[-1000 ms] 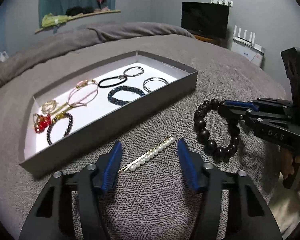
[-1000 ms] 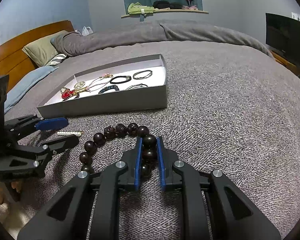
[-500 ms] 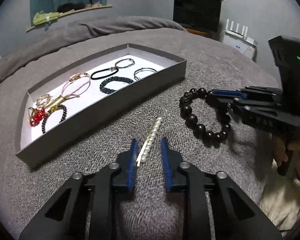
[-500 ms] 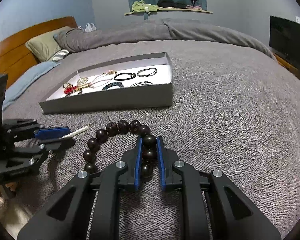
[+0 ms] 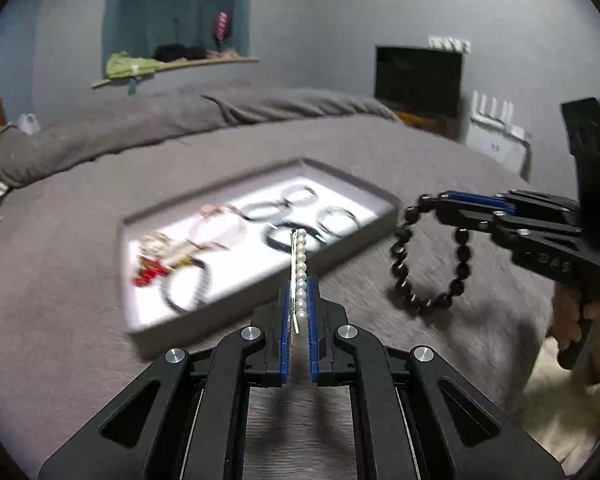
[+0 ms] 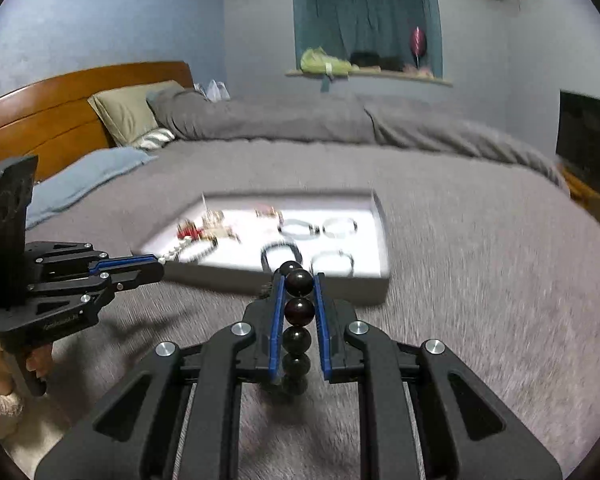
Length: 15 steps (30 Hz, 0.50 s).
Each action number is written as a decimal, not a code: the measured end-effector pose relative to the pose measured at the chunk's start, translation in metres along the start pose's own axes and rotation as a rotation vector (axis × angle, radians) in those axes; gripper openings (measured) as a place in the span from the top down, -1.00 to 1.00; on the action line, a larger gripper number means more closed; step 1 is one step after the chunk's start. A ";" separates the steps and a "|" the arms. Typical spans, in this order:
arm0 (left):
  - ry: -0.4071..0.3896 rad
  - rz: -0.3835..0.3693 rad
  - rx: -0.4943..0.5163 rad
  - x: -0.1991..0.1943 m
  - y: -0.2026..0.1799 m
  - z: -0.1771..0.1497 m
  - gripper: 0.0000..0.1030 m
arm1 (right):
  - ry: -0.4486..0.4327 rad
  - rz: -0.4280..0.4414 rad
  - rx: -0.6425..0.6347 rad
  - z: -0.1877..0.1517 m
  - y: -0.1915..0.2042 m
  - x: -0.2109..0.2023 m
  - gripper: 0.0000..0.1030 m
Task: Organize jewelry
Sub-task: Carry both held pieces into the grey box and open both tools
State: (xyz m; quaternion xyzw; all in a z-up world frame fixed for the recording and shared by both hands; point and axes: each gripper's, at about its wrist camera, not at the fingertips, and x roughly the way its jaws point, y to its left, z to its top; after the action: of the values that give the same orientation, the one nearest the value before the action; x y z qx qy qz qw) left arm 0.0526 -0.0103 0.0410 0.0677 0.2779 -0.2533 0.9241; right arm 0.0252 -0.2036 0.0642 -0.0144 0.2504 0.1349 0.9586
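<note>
Pearl and dark wood, each lifted clear of the grey bed [image 5: 80, 240] in its own gripper.

The left gripper [image 5: 299, 300] is clamped narrowly on the lower end of the pearl hair clip [image 5: 299, 264], which stands upright in front of the grey jewelry box [image 5: 236, 320]. The right gripper [image 6: 298, 292] pinches the dark bead bracelet [image 6: 299, 310] between its blue pads [image 6: 275, 320]; in the left wrist view the bracelet hangs as a loop below the fingertips, beside the box's right end. Blurred bracelets and a red ornament [image 5: 146, 276] lie on the box's white floor.
</note>
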 end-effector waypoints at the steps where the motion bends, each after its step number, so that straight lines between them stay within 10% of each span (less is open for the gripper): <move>1: -0.009 0.018 -0.004 -0.003 0.005 0.002 0.84 | -0.016 -0.003 -0.007 0.007 0.002 -0.001 0.72; 15: -0.017 0.112 -0.208 -0.008 0.089 -0.004 0.84 | -0.048 0.119 0.008 0.076 0.036 0.062 0.72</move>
State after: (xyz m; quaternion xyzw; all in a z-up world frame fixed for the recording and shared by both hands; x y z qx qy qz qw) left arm 0.0895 0.0710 0.0405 -0.0154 0.2906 -0.1715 0.9412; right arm 0.1034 -0.1465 0.1020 0.0075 0.2285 0.1907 0.9546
